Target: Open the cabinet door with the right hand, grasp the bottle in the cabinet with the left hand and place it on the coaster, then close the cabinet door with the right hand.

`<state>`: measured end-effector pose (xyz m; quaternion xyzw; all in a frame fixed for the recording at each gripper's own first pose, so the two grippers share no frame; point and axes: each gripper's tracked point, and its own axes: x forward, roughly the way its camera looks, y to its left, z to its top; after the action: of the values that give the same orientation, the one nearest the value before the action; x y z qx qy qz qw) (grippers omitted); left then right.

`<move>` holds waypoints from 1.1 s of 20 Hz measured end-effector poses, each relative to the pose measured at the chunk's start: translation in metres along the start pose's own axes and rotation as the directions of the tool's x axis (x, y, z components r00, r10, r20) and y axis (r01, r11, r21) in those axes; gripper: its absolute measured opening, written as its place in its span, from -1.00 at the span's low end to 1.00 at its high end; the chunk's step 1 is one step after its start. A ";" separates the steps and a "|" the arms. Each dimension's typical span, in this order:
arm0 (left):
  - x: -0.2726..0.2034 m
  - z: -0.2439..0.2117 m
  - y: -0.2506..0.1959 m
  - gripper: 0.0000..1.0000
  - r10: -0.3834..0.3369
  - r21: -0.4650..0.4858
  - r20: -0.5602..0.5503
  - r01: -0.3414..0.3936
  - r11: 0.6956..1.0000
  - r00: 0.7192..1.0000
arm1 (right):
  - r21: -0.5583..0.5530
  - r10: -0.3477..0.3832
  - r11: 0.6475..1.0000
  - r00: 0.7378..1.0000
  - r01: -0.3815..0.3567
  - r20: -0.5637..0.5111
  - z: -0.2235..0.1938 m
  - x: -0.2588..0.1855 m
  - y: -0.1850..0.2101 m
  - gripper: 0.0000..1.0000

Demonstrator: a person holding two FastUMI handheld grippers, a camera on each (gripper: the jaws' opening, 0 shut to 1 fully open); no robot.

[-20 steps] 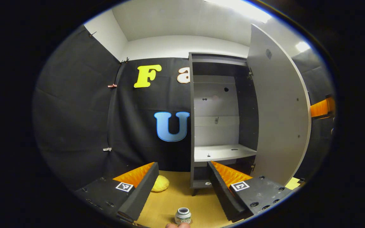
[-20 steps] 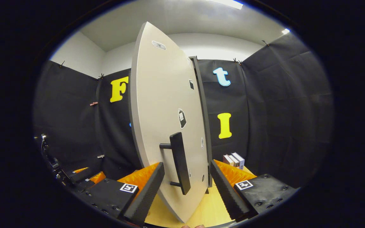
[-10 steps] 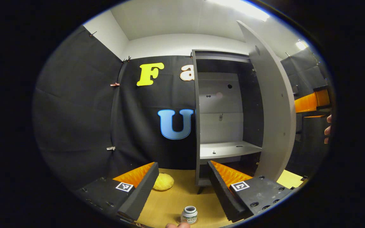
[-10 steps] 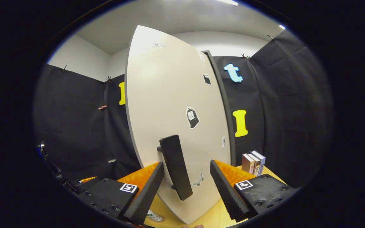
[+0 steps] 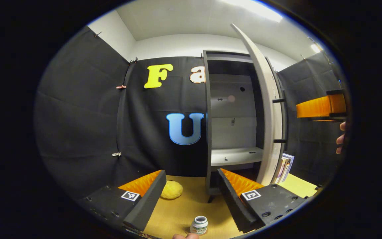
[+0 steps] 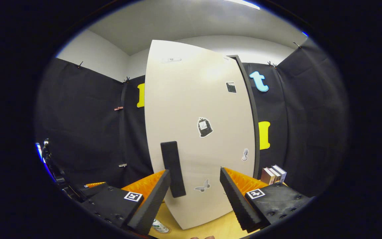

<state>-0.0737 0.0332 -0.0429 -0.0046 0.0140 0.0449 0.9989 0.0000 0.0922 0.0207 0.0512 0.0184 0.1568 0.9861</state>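
Cabinet door (image 6: pixel 199 132) stands partly ajar, its black handle (image 6: pixel 173 169) just beyond the right gripper (image 6: pixel 194 196), whose fingers are spread and touch nothing. Left gripper (image 5: pixel 191 194) is likewise spread (holding nothing). The white bottle (image 5: pixel 199 225) stands upright on the wooden table (image 5: pixel 177 212), before the cabinet (image 5: pixel 232 113).

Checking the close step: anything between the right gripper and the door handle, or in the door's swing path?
Nothing visible. The right gripper is open, with the handle just ahead, nearer its left finger. The door is part open; the bottle stands on the table, forward of the cabinet.
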 end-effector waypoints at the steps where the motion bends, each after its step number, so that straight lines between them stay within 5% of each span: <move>1: 0.001 0.000 -0.001 0.92 -0.006 0.001 -0.003 0.006 1.000 1.000 | -0.009 -0.012 1.000 1.000 0.012 -0.003 -0.002 0.000 -0.004 0.94; 22: 0.028 0.043 -0.046 0.92 -0.088 -0.002 0.023 0.088 0.996 0.996 | -0.127 -0.171 0.977 0.985 0.172 0.017 -0.023 -0.014 -0.053 0.97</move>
<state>-0.0400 -0.0098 -0.0006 -0.0063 0.0025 0.0010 1.0000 0.0014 0.0396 -0.0077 -0.0132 0.0099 0.0719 0.9973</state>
